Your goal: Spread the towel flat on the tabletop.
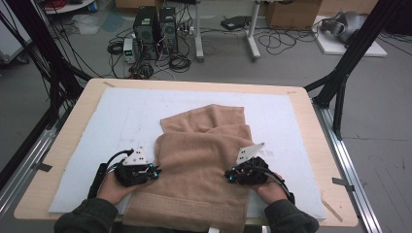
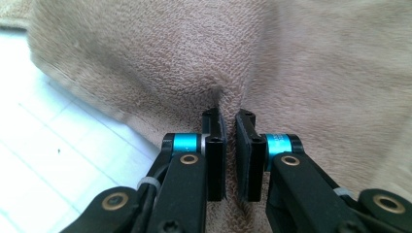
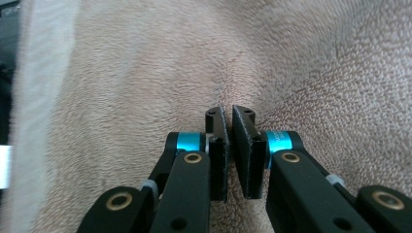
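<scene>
A tan towel (image 1: pixel 204 145), partly folded, lies on the white mat (image 1: pixel 121 116) and hangs over the table's near edge. My left gripper (image 1: pixel 156 171) sits at the towel's left edge, my right gripper (image 1: pixel 228 175) at its right edge, both pointing inward. In the left gripper view the jaws (image 2: pixel 228 114) stand nearly together, with a pucker of towel (image 2: pixel 316 63) drawn in at their tips. Seen from the right gripper view, the jaws (image 3: pixel 227 110) are pressed close, and creases in the towel (image 3: pixel 145 73) run toward them.
The wooden table (image 1: pixel 311 121) has black frame posts (image 1: pixel 350 58) at its far corners and metal rails along its sides. On the floor beyond stand computer towers (image 1: pixel 155 31) with several cables, and a cardboard box (image 1: pixel 291 13). Bare mat (image 2: pixel 48 145) lies left of the towel.
</scene>
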Demonstrator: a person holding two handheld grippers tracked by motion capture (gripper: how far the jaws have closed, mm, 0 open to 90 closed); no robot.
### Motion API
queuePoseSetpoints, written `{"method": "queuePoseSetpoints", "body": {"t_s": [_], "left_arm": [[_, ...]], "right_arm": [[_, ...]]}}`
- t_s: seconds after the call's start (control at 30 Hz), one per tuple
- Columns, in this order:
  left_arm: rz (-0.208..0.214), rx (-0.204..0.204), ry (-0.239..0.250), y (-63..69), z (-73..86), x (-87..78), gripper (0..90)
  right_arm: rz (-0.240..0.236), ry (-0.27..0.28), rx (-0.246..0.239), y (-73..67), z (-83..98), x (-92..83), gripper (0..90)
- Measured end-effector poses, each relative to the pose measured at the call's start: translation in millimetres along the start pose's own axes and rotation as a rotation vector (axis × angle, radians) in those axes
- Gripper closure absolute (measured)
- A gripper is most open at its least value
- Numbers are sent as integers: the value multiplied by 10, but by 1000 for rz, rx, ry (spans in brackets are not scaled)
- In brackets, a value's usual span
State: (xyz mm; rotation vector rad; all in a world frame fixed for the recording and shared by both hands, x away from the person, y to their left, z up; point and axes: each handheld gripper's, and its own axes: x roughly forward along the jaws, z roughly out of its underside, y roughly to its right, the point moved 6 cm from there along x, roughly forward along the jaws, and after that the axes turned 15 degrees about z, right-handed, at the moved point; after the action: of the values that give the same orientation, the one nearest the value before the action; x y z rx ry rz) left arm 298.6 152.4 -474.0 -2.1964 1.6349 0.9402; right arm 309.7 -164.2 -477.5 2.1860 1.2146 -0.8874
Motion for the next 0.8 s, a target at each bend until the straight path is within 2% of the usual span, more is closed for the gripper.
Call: {"method": "queuePoseSetpoints", "body": {"t_s": [0.03, 0.17, 0.2, 0.27, 0.3, 0.33, 0.4, 0.5, 0.53, 0.6, 0.7, 0.73, 0.8], "left_arm": [[5, -1, 16, 47, 16, -31, 836], [34, 11, 26, 243, 116, -120, 836], [62, 5, 34, 301, 130, -157, 834], [111, 13, 41, 389, 132, -200, 819], [124, 14, 50, 417, 118, -221, 780], [115, 20, 58, 422, 91, -236, 710], [87, 19, 72, 365, 15, -239, 615], [46, -4, 97, 184, -84, -173, 563], [28, -21, 92, 114, -90, -125, 561], [42, -49, 55, 16, -64, -3, 560], [62, -48, -2, -10, 0, 136, 730], [46, -31, -3, -1, 1, 136, 768], [51, -29, -10, 33, 10, 126, 818]], "right_arm": [[-7, 9, -6, -40, -6, -23, 849], [-39, 27, -28, -216, -17, -126, 849], [-45, 26, -37, -256, -14, -155, 849], [-89, 37, -55, -356, -10, -230, 845], [-109, 42, -67, -394, -9, -273, 830], [-111, 49, -68, -406, -14, -312, 796], [-69, 64, -57, -336, -30, -353, 728], [-10, 40, -32, -166, -17, -291, 647], [-11, 28, -25, -127, -2, -241, 642], [-21, 4, -10, -74, 35, -132, 634], [-40, -11, -7, -87, 73, -24, 691], [-35, -7, -1, -92, 74, -23, 732], [-39, -8, 4, -106, 88, -38, 823]]}}
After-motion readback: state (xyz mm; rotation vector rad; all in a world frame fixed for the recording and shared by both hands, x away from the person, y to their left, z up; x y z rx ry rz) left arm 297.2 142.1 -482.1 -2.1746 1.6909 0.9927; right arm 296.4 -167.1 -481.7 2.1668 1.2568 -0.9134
